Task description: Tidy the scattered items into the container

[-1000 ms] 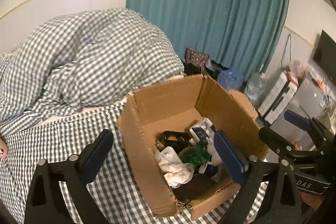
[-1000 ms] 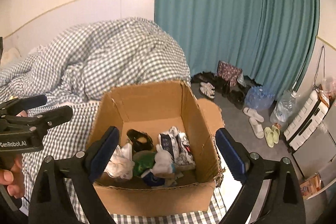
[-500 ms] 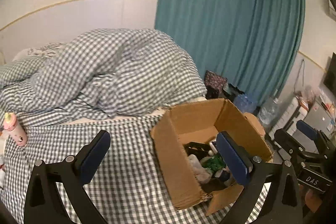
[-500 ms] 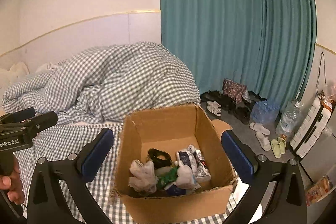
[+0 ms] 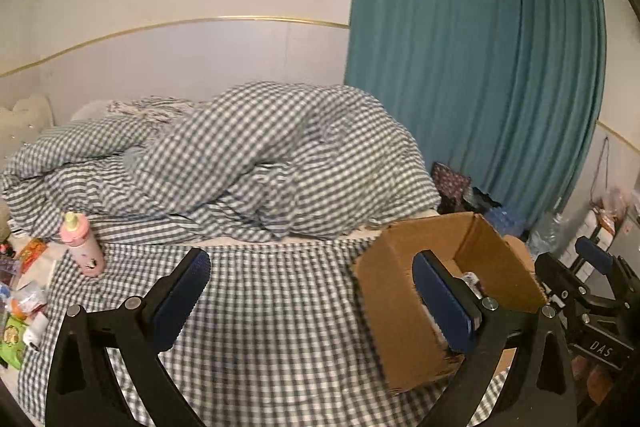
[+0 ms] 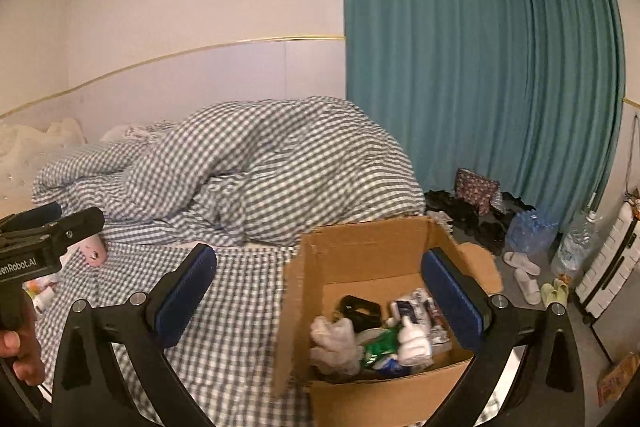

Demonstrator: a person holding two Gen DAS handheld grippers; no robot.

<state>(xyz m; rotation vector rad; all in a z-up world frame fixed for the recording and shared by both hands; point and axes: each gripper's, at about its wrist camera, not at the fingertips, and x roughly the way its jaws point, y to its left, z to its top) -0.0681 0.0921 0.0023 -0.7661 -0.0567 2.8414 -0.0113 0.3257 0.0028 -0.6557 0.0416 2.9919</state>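
Observation:
An open cardboard box [image 6: 384, 255] stands on the checked bedsheet at the bed's right edge, holding several items: a white cloth [image 6: 334, 341], a green packet [image 6: 378, 347] and a black object [image 6: 360, 305]. My right gripper [image 6: 320, 297] is open and empty, back from the box's near wall. In the left wrist view the box [image 5: 396, 291] is at the right, and my left gripper [image 5: 314, 299] is open and empty over the sheet. A pink bottle [image 5: 82, 245] stands at the left beside several scattered packets [image 5: 18, 311].
A rumpled checked duvet [image 5: 248, 163] fills the back of the bed. A teal curtain [image 6: 480, 67] hangs behind. Shoes, slippers [image 6: 524, 271] and water bottles [image 6: 576, 243] lie on the floor at the right. The other gripper [image 6: 40, 239] and a hand [image 6: 18, 355] show at the left edge.
Both grippers have drawn back and up from the box, which now looks smaller. The left view has swung left, bringing the pink bottle and scattered packets into sight.

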